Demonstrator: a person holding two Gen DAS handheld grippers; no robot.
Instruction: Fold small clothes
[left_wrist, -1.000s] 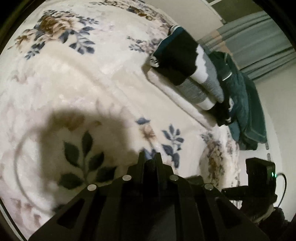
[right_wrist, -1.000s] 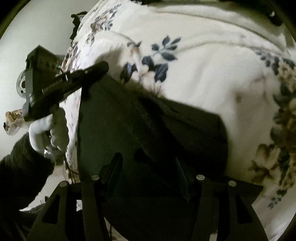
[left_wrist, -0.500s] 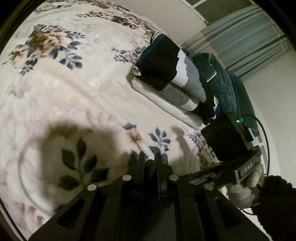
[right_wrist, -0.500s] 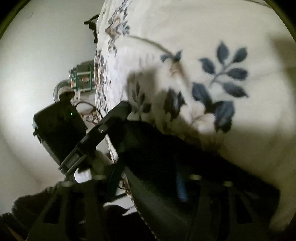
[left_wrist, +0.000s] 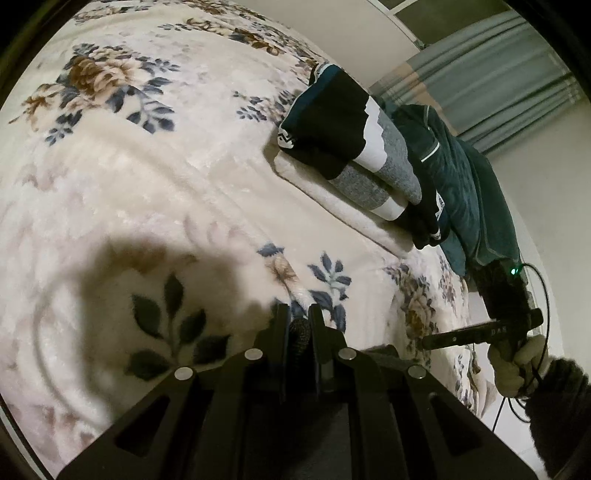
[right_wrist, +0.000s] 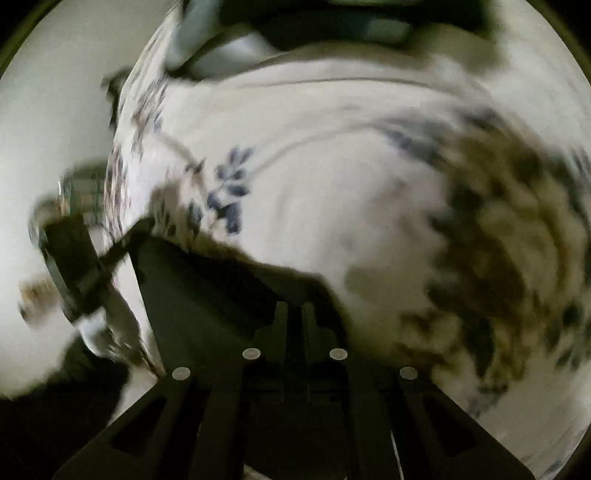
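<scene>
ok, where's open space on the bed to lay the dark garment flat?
Free: the broad stretch of floral blanket left of the folded stack, from the brown flower print down to the left gripper. Crowded: the far right edge, taken by the stack and the teal jacket.

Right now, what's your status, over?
Left gripper shut on the dark garment. Right gripper just been closing, garment between. Folded pile far off, nothing in the way.

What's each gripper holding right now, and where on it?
Both pinch the dark garment: left gripper on a bunched edge, right gripper on its near edge.
</scene>
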